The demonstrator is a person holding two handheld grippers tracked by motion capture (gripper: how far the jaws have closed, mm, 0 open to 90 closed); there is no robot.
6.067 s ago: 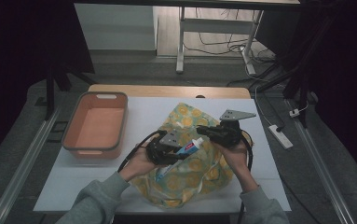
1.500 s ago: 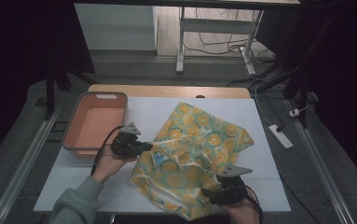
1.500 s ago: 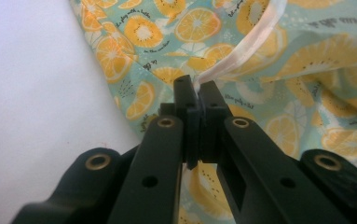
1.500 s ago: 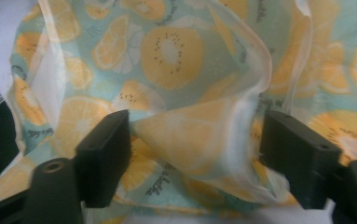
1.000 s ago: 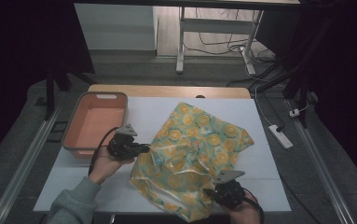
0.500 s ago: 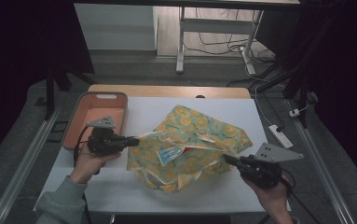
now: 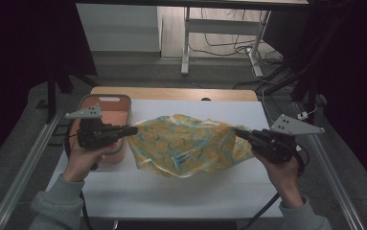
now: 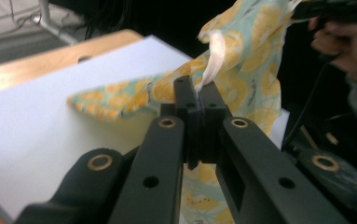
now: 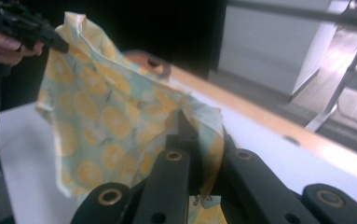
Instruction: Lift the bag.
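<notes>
Orange plastic tray (image 7: 105,101) at table's (image 7: 171,191) left edge. Left gripper (image 7: 132,130), jaws closed, pinches a corner of the thin, limp, lemon-print cloth (image 7: 186,146), stretched sagging above mid-table. Right gripper (image 7: 238,132) clamps the opposite corner. Bare white tabletop lies nearer the person. Cloth's underside hidden.

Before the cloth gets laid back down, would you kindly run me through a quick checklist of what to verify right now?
1. Left gripper shut on the lemon-print cloth: ok; its jaws pinch a white tab.
2. Right gripper shut on the cloth's opposite edge: ok.
3. Cloth stretched flat between them: not ok; its middle sags.
4. Bare white table beneath: ok.
5. Orange tray apart from cloth: cannot tell; the left gripper hangs above it.
</notes>
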